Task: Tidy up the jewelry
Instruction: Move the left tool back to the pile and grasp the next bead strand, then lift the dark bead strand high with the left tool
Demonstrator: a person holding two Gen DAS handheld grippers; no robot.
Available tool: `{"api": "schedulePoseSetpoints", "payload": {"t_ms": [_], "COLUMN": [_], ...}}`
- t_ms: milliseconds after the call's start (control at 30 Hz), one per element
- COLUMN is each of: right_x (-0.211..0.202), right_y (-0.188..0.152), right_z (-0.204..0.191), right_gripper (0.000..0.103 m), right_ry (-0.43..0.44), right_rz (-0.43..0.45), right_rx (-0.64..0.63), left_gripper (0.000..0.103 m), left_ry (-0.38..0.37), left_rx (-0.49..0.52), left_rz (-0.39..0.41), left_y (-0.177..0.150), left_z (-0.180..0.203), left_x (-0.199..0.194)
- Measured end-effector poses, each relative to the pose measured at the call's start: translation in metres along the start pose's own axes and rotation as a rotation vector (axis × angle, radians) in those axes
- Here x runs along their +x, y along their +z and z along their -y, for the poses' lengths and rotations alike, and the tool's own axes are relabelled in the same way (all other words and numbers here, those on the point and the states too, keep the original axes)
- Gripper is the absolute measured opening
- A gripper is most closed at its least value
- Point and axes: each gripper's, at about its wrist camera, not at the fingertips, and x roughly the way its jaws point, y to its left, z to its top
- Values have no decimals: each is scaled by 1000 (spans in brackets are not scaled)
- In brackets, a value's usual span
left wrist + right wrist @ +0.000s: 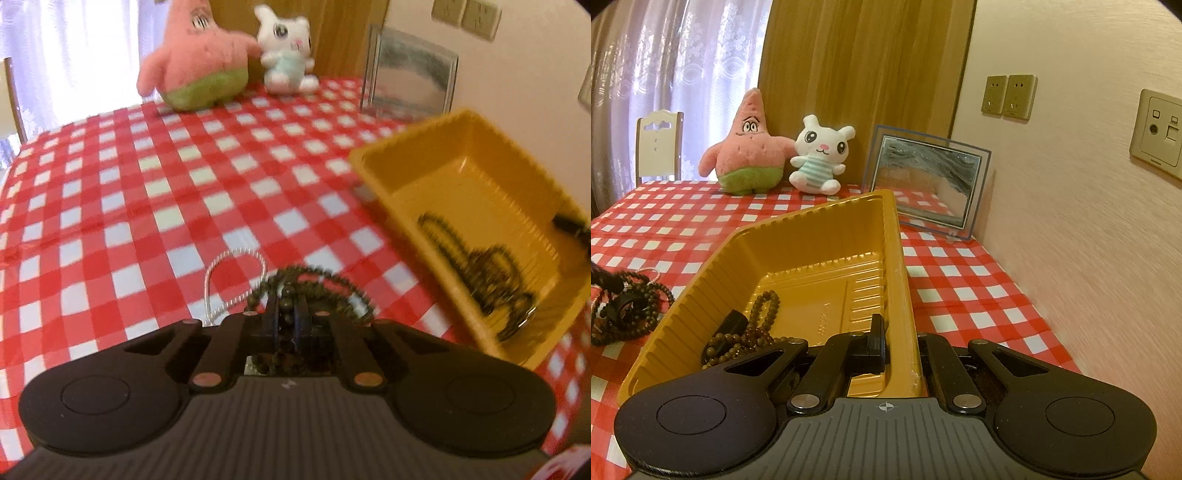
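My left gripper (pixel 287 308) is shut on a dark bead necklace (pixel 317 286) lying bunched on the checked tablecloth. A silver chain (pixel 236 275) lies just left of it. The yellow tray (pixel 436 155) stands to the right and holds another dark bead strand (pixel 484 273). In the right wrist view my right gripper (pixel 897 332) is shut on the yellow tray's right wall (pixel 903 280), one finger inside, one outside. Beads (pixel 753 332) lie in the tray's near left corner. The left gripper (pixel 622 308) with its beads shows at the far left.
A pink star plush (pixel 746 155) and a white bunny plush (pixel 820 158) sit at the table's back edge. A glass picture frame (pixel 927 181) leans by the wall on the right. A white chair (pixel 659 144) stands behind the table. The wall runs close along the right.
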Motion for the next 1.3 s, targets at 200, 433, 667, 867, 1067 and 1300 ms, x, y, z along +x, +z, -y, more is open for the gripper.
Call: {"api": "schedulePoseSetpoints", "payload": {"t_ms": [200, 433, 667, 867, 1067, 1300], "right_x": [1, 2, 3, 2, 1, 1], "right_y": [0, 0, 0, 0, 0, -1], "right_z": [-1, -1, 1, 1, 1, 0], "right_gripper": [3, 3, 3, 3, 3, 3], "right_ry": [4, 12, 24, 30, 33, 34], "right_rz": [3, 12, 22, 28, 30, 32], "right_rx": [2, 4, 8, 9, 9, 8], "left_gripper": [6, 6, 6, 6, 6, 6], "left_ry": [-24, -42, -30, -5, -14, -21], "left_rx": [-32, -11, 4, 35, 26, 45], "left_rz": [94, 230, 316, 325, 337, 382], "left_y": [25, 54, 77, 83, 83, 102], "left_z": [7, 27, 42, 54, 61, 68], "left_x": [-56, -126, -176, -201, -214, -241]}}
